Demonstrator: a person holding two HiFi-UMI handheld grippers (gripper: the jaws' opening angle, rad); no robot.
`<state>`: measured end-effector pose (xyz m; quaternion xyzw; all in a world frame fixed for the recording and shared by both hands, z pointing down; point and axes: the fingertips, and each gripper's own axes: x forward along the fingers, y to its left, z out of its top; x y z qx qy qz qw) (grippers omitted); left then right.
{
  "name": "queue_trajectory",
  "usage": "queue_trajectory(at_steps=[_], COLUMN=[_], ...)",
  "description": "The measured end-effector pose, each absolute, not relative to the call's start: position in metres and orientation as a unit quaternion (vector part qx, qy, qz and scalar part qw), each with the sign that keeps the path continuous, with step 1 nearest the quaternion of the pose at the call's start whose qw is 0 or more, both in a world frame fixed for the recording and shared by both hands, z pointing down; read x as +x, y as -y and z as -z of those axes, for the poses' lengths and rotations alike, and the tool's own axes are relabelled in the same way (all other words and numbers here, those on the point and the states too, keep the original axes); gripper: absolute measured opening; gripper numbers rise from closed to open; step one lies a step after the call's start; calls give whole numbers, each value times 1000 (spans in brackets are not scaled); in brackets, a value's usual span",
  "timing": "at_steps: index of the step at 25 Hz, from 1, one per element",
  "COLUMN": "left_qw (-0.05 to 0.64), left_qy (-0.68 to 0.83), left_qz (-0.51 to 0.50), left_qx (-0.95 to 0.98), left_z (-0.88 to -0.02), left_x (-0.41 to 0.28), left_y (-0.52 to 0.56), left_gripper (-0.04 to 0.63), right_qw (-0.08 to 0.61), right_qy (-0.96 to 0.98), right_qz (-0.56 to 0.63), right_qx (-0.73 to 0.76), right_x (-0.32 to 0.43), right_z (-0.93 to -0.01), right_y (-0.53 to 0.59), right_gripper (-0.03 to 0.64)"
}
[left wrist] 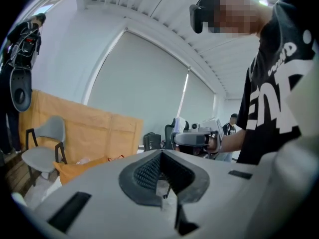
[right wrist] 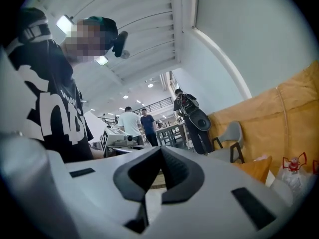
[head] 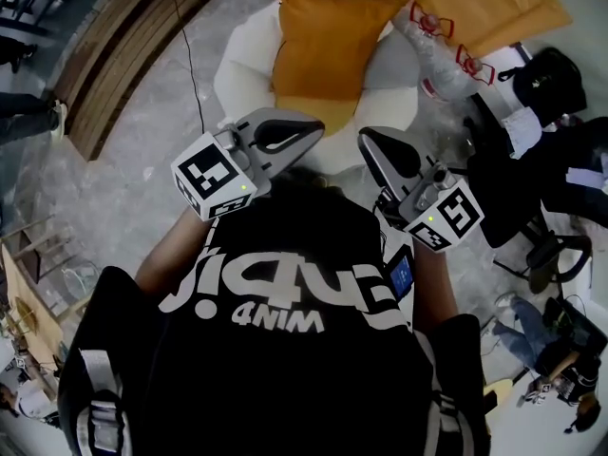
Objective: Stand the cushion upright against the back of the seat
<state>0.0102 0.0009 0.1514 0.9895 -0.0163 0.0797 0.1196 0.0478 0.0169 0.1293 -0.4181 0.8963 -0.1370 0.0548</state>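
An orange cushion (head: 323, 50) rests on a white padded seat (head: 242, 69), its far edge up by the seat's back; it seems to lean there. Both grippers hover short of the seat, in front of my chest, tips turned toward each other. My left gripper (head: 319, 131) is shut with nothing in it, and so is my right gripper (head: 365, 141). In the left gripper view the jaws (left wrist: 162, 178) meet, with the cushion (left wrist: 79, 169) low at the left. The right gripper view shows closed jaws (right wrist: 160, 176) and the cushion (right wrist: 256, 168) at the right.
A clear plastic bag with red handles (head: 446, 55) lies right of the cushion, by a large tan cardboard sheet (head: 494, 3). A grey chair (left wrist: 45, 143) stands beyond. Dark bags and office chairs (head: 546, 84) crowd the right. A wooden bench (head: 123, 46) runs along the left.
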Motion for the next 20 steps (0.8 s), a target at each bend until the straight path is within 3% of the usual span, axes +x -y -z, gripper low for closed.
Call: queue_trajectory(at_steps=[20], left_qw=[106], left_qy=[16], left_qz=[-96], left_qx=[990], left_z=[-151], left_x=[13], left_y=[-10], left_gripper=[6], right_qw=[52], right_qy=[-897], right_qz=[138], right_qx=[-417], right_x=[51], right_z=[-135], right_y=[-22], right_gripper=[20])
